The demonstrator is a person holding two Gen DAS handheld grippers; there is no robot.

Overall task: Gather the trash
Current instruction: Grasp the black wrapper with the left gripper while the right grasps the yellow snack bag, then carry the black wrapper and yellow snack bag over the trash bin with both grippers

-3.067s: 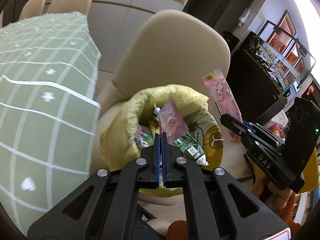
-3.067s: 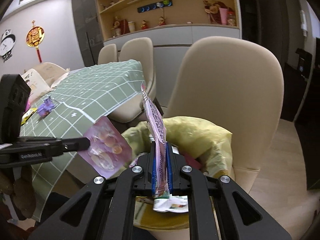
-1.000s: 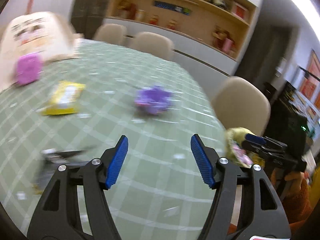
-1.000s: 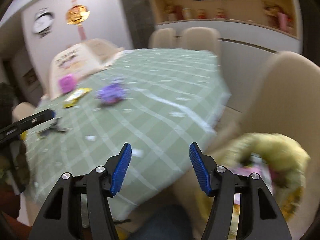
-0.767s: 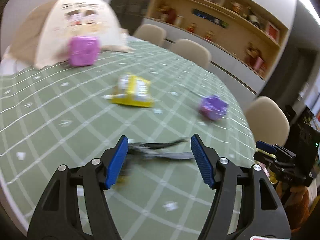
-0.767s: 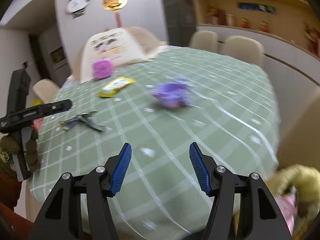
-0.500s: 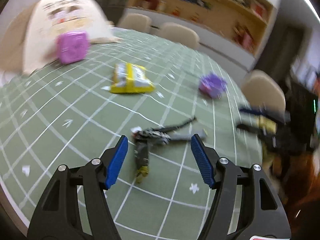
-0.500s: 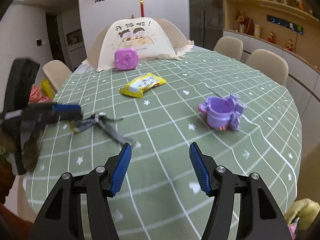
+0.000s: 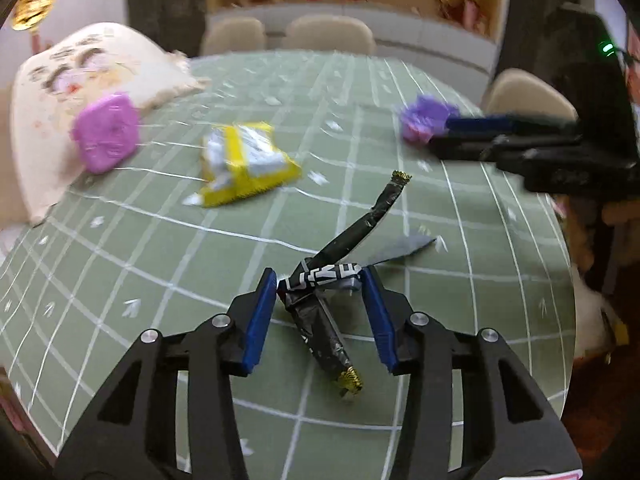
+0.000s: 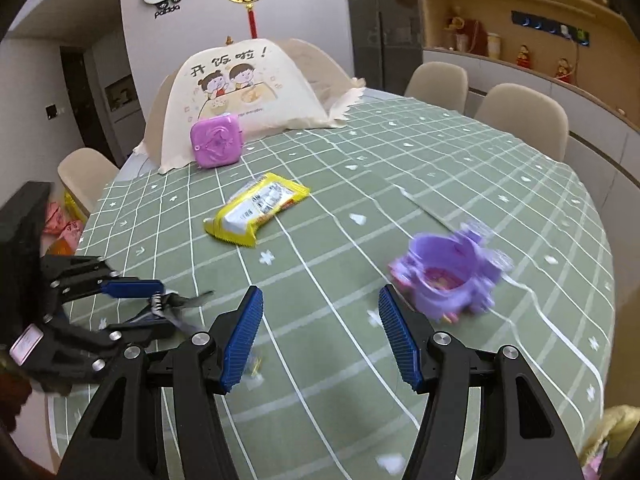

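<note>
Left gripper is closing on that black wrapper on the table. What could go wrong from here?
The left gripper has just been closing around the crumpled black foil wrapper. Its pads look to be at the wrapper's sides; a firm grip isn't clear.

1. The wrapper's long twisted tail sticks out and may snag or pull it loose.
2. The open right gripper is near the purple plastic toy cup, which is not obviously trash, and could knock it.

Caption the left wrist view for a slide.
Left gripper closing around a crumpled black wrapper on the green checked tablecloth.

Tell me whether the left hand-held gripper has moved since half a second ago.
Yes. The left hand-held gripper has closed in around the black wrapper on the green tablecloth.
</note>
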